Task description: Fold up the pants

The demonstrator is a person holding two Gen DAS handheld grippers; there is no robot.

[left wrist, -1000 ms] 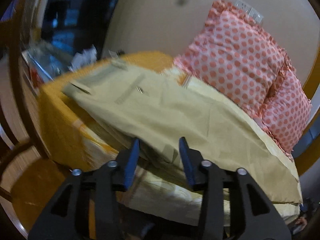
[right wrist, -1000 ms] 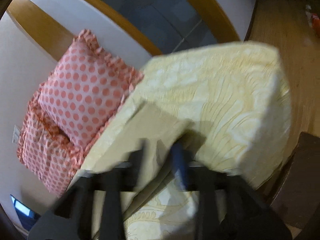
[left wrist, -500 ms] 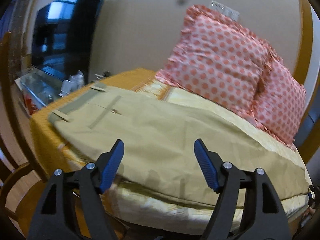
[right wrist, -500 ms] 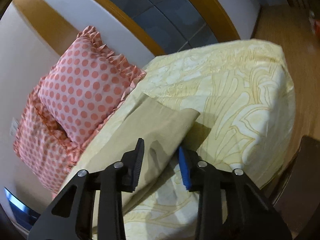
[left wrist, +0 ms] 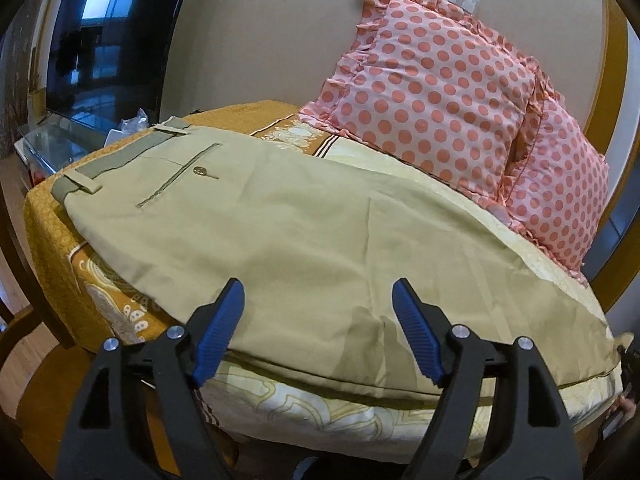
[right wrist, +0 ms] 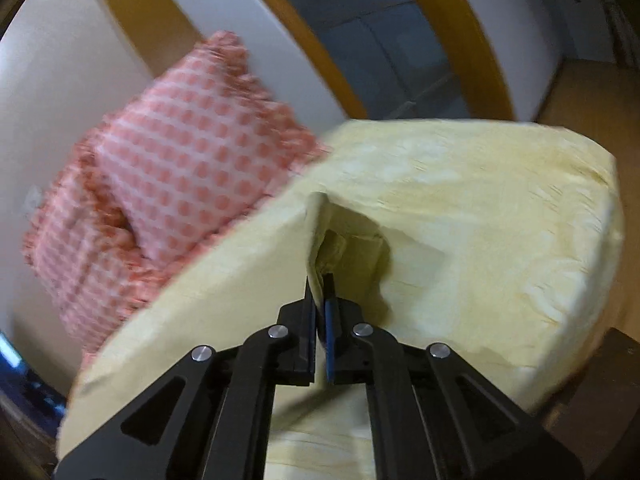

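Observation:
Khaki pants [left wrist: 304,240] lie flat along the bed, waistband and back pocket at the far left, leg hems at the right. My left gripper [left wrist: 318,308] is open with blue pads, just above the near edge of the pants at mid-leg, holding nothing. In the right wrist view my right gripper [right wrist: 320,292] is shut on the leg hem of the pants [right wrist: 224,280], and the cloth rises in a ridge from the bed up to the jaws.
Two pink polka-dot pillows [left wrist: 432,92] lean on the wall behind the pants, also in the right wrist view [right wrist: 188,168]. The bed has a yellow patterned cover [right wrist: 480,208]. A dark TV [left wrist: 100,40] and glass stand are far left. Wood floor lies beyond the bed.
My left gripper opened wide and let go of the pants, which now lie flat. My right gripper closed on the leg hem and lifted it.

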